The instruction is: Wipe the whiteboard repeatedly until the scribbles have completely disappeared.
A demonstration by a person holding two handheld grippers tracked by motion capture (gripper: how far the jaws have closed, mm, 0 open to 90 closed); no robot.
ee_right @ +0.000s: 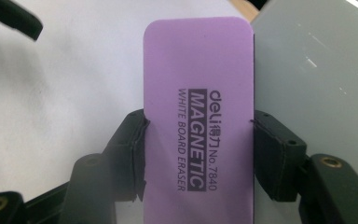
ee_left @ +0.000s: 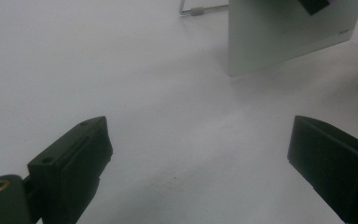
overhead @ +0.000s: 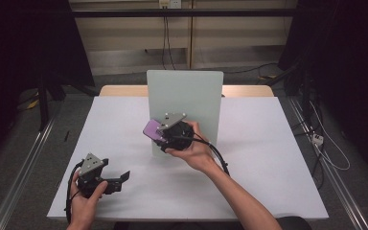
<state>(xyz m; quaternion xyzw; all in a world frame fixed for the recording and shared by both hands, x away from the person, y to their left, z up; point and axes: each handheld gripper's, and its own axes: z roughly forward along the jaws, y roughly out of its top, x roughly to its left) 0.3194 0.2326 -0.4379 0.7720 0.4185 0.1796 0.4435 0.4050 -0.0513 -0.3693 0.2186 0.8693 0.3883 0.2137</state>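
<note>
High view. The right hand-held gripper [overhead: 159, 130] is clamped on the purple eraser [overhead: 152, 130] and holds it at the lower left part of the upright board [overhead: 191, 96], which stands at the middle of the tabletop [overhead: 268, 158], toward its far edge. Whether the eraser touches the board face cannot be told from here. The left hand-held gripper [overhead: 117, 179] sits low near the front left corner of the tabletop, jaws apart, holding nothing.

Left gripper view. The left hand-held gripper [ee_left: 200, 158] has its two jaws standing wide apart over bare tabletop [ee_left: 98, 60]. The board [ee_left: 284, 37] stands well beyond them, with a dark corner of the right hand-held gripper at its top edge.

Right gripper view. The right hand-held gripper [ee_right: 198, 156] has both pads pressed on the long sides of the eraser [ee_right: 198, 93], around its lower half. The printed face points at the camera. The board [ee_right: 317, 84] lies just beside the eraser's right side.

Risks, as judged:
- The print marks the eraser as magnetic. It may snap onto the board and twist in the jaws.
- Pressure on the board, which nothing steadies, may tip or slide it.
- The grip covers only the lower half. A sideways stroke may lever the eraser loose.
</note>
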